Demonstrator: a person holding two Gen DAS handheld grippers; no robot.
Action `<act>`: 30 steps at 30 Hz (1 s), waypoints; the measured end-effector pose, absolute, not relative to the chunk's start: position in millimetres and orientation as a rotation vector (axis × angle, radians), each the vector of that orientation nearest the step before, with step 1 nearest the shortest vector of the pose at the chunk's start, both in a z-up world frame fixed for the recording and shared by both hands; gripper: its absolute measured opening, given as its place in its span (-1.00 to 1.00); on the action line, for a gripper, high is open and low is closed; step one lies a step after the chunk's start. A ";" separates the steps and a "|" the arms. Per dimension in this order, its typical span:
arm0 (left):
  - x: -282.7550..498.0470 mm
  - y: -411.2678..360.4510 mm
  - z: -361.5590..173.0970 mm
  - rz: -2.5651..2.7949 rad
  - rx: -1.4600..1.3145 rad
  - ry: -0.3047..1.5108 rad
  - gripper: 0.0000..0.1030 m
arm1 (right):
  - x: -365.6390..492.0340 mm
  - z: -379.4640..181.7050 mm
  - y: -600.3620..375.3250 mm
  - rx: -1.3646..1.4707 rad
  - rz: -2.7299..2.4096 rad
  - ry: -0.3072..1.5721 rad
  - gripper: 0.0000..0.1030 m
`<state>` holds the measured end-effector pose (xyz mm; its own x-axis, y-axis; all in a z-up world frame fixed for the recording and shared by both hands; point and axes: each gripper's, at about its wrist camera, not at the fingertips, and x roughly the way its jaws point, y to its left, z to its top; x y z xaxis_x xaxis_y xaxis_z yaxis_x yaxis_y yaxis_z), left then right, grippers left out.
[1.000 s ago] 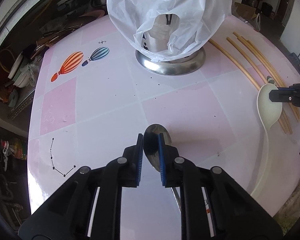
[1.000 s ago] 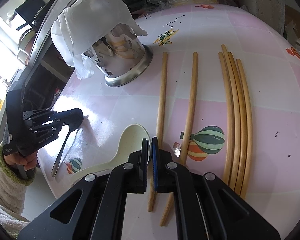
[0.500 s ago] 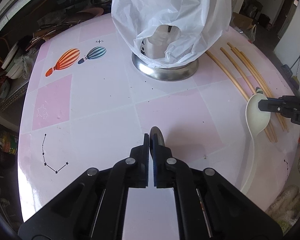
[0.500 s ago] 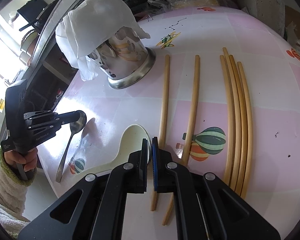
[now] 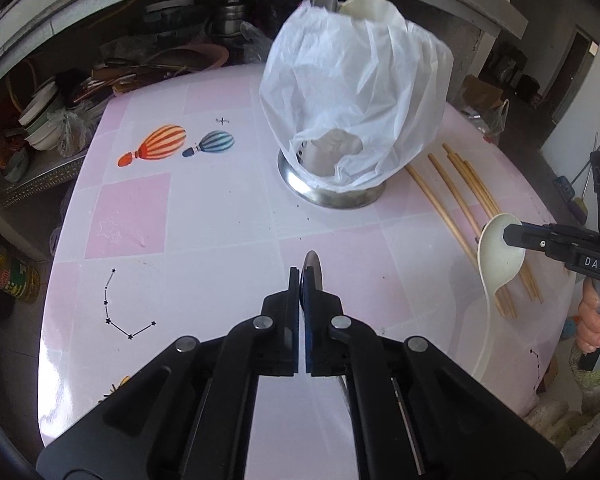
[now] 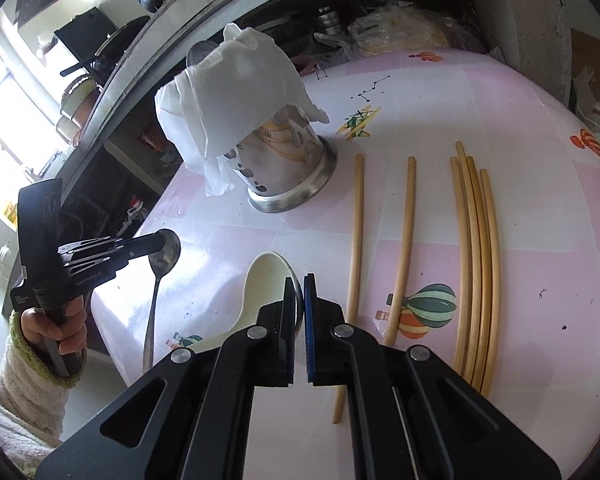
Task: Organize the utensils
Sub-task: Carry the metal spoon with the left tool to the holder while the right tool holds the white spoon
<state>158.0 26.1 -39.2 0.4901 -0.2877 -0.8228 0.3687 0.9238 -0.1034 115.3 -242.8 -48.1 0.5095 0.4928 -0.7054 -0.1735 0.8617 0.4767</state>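
My left gripper point(image 5: 301, 280) is shut on the bowl of a metal spoon point(image 5: 312, 270), which I see edge-on between the pads. In the right wrist view the left gripper point(image 6: 162, 242) holds the metal spoon point(image 6: 155, 292) above the table with its handle hanging down. My right gripper point(image 6: 299, 292) is shut on the rim of a cream ladle spoon point(image 6: 266, 284); from the left wrist view the right gripper point(image 5: 510, 235) grips the cream spoon point(image 5: 498, 254) at its bowl. A steel utensil holder point(image 5: 332, 196) point(image 6: 288, 168) stands behind, draped with a white plastic bag point(image 5: 356, 100).
Several bamboo chopsticks point(image 6: 474, 264) point(image 5: 456, 192) lie on the pink table point(image 5: 220, 208) to the right of the holder. Cluttered shelves with bowls point(image 5: 40, 124) sit beyond the far edge. A person's hand in a cream sleeve point(image 6: 32, 380) holds the left gripper.
The left jaws closed on the metal spoon's bowl, then lifted it off the table and rolled it edge-on. The right gripper rose with the cream spoon still in it.
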 end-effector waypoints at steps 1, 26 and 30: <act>156.8 28.4 -31.9 -0.395 0.079 0.960 -0.98 | 114.7 -44.3 -243.3 0.369 0.412 0.948 -0.92; 198.2 24.2 174.1 -0.337 0.000 0.432 -0.98 | 111.1 2.3 -258.7 0.369 0.406 0.839 -0.92; 231.1 7.2 161.9 -0.310 0.032 0.477 -0.98 | 113.7 -1.2 -262.0 0.380 0.407 0.849 -0.92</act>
<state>231.1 7.2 161.9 0.8424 -0.2857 -0.4569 0.3007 0.9528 -0.0414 113.7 -262.0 -1.2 0.5939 0.4884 -0.6393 -0.1924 0.8578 0.4766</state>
